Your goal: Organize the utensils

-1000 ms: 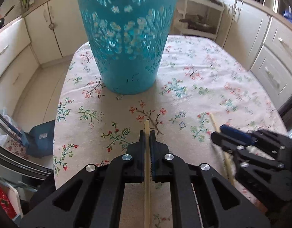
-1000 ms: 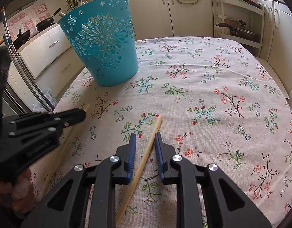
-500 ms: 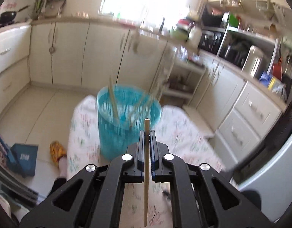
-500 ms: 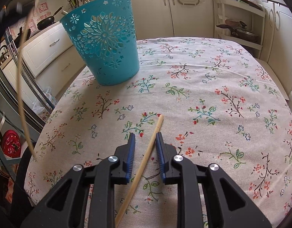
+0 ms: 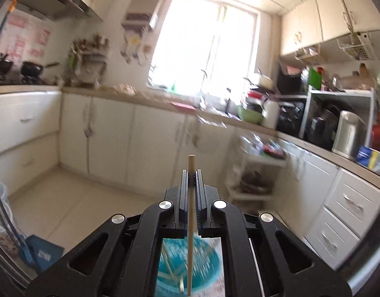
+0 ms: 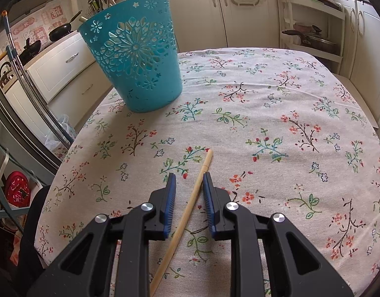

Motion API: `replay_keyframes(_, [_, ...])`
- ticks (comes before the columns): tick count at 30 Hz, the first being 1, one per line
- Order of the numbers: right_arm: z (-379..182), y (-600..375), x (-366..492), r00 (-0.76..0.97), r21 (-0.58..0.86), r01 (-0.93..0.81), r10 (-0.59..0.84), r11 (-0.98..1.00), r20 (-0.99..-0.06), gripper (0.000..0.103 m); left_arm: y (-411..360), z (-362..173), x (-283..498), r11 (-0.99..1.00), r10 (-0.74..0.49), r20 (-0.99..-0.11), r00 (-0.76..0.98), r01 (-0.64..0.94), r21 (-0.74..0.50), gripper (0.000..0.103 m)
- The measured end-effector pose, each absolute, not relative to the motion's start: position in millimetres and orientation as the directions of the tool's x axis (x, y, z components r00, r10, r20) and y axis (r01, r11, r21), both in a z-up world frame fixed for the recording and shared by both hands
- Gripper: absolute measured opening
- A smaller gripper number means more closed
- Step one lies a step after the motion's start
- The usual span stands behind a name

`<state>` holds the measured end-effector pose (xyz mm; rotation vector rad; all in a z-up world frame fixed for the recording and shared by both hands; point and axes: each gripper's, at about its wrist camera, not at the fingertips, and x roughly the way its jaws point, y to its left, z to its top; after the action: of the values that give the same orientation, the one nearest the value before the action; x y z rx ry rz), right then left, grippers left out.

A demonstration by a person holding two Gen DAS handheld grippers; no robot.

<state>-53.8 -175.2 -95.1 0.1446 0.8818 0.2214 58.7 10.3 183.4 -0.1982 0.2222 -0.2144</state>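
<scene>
**Chopsticks and bin: risks and count**

Risks: my left gripper (image 5: 191, 173) is clamped on one chopstick (image 5: 190, 212) above the bin (image 5: 204, 267); released off-centre, it could glance off the rim. My right gripper (image 6: 188, 177), partly open, straddles a chopstick (image 6: 190, 205) lying askew on the table (image 6: 289, 104); closing may roll it.

Count: bin, one. Chopsticks: one held, one on table, several blurred inside the bin.
</scene>
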Motion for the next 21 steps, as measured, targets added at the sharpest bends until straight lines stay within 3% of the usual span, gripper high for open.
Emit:
replay_keyframes(5, [-95.7,-176.5,-53.4,0.613,0.229,-0.132,0.261,0.965,-0.745,0.023,-9.2,165.5,89.7,0.983,-0.122,-0.180,0.976,0.093,-0.157,0.005])
replay_keyframes(14, [-95.2,-176.5,-52.6,0.612,0.231,-0.133,0.263,0.964,-0.745,0.023,-13.6,97.4,111.6,0.995,-0.075,-0.351,0.934,0.047,-0.087,0.006])
replay_keyframes(16, [-95.4,-176.6,-52.4,0.612,0.230,-0.134,0.263,0.964,-0.746,0.023,-9.5,87.5,100.0,0.995,-0.072,-0.359,0.930,0.044,-0.085,0.013])
replay_keyframes(18, [-95.8,-176.9,-52.4,0.612,0.230,-0.135,0.264,0.964,-0.746,0.024,-2.0,82.6,83.0,0.995,-0.069,-0.362,0.930,0.038,-0.091,0.033])
replay_keyframes(21, [-95.9,-177.6,-52.4,0.611,0.232,-0.135,0.266,0.963,-0.746,0.024,7.6,73.0,47.5,0.995,-0.060,-0.350,0.935,0.029,-0.094,0.043])
